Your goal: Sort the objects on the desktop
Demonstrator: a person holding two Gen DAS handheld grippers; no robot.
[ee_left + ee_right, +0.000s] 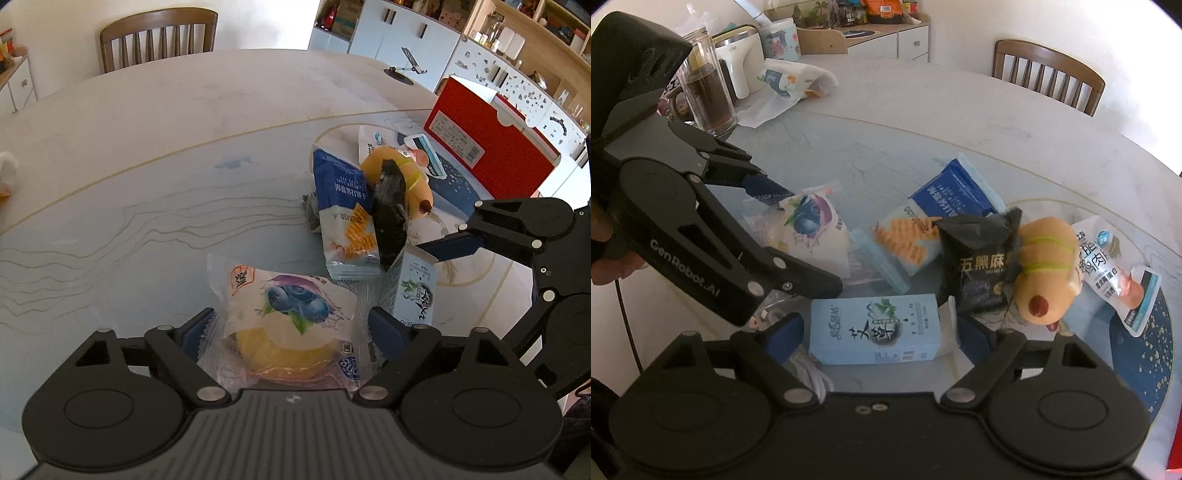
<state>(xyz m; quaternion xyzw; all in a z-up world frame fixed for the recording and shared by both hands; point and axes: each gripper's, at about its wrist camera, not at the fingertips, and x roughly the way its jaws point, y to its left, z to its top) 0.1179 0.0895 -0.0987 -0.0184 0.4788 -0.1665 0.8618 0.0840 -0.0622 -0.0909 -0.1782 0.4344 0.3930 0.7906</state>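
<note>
The round bench (155, 155) carries a snack pile near its front rim, with a red box (491, 144) behind the pile, partly cut off. The left gripper (291, 332) straddles the blueberry cake packet (288, 317), its jaws released around it; whether the pads touch the wrapper is hard to tell. The right gripper (882, 336) has its jaws released around the pale blue carton (875, 332), just right of that packet. A hot-dog toy (1045, 266) lies half hidden behind a black packet (979, 266).
</note>
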